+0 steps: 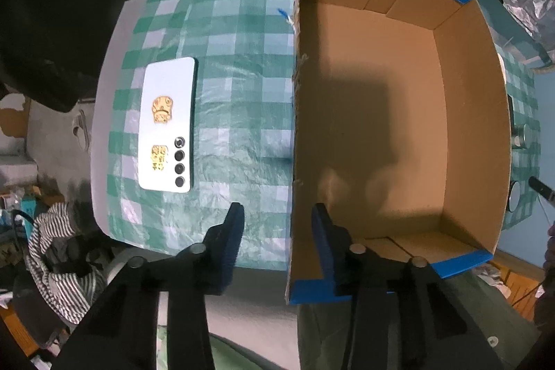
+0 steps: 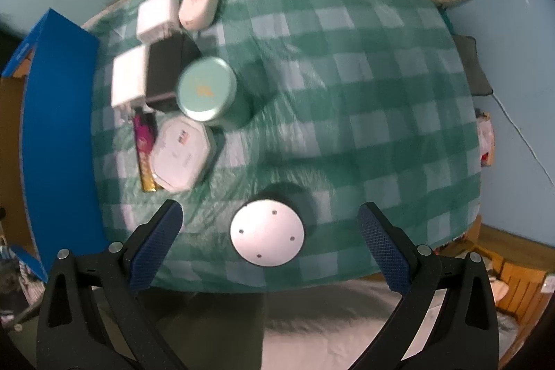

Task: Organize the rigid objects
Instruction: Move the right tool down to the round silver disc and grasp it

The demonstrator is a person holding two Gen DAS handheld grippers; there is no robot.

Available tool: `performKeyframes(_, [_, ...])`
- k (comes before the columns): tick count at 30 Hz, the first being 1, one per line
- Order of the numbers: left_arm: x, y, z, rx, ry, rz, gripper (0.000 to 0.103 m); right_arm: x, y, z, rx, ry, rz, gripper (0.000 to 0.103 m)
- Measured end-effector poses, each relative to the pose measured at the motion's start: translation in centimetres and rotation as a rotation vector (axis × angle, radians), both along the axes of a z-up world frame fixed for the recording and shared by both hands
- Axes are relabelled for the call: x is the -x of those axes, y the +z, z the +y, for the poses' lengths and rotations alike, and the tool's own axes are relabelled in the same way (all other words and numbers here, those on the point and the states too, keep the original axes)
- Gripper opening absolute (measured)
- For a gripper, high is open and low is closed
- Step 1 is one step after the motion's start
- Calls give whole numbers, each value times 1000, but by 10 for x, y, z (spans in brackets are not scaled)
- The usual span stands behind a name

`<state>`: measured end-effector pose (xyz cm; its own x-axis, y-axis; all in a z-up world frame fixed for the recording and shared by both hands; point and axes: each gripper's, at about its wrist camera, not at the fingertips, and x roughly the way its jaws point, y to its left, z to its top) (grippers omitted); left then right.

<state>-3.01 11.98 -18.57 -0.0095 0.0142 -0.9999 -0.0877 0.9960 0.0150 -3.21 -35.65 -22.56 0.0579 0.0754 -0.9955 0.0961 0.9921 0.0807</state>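
Cardboard box (image 1: 399, 113) wall sits between left gripper (image 1: 277, 214) jaws, contact unclear; right gripper (image 2: 270, 217) wide open astride silver disc (image 2: 267, 233): centre, then close.

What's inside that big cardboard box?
Nothing that shows: the box has a bare brown floor with only a shadow on it. The left gripper straddles its near wall, and one finger hides a small corner inside.

The left gripper (image 1: 275, 214), black-armed with blue pads, points straight down, jaws partly apart. The right gripper (image 2: 270, 219), likewise built, points down, jaws spread wide.
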Motion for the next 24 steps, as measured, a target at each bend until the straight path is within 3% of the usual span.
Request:
performKeyframes(14, [2, -10, 1, 39, -16, 37, 8, 18, -49, -2, 36, 28, 79, 98])
performKeyframes(16, [2, -11, -3, 32, -31, 40, 7, 21, -53, 0, 46, 33, 88, 98])
performKeyframes(24, [3, -7, -4, 44, -37, 34, 6, 29, -68, 0, 40, 52, 97, 82])
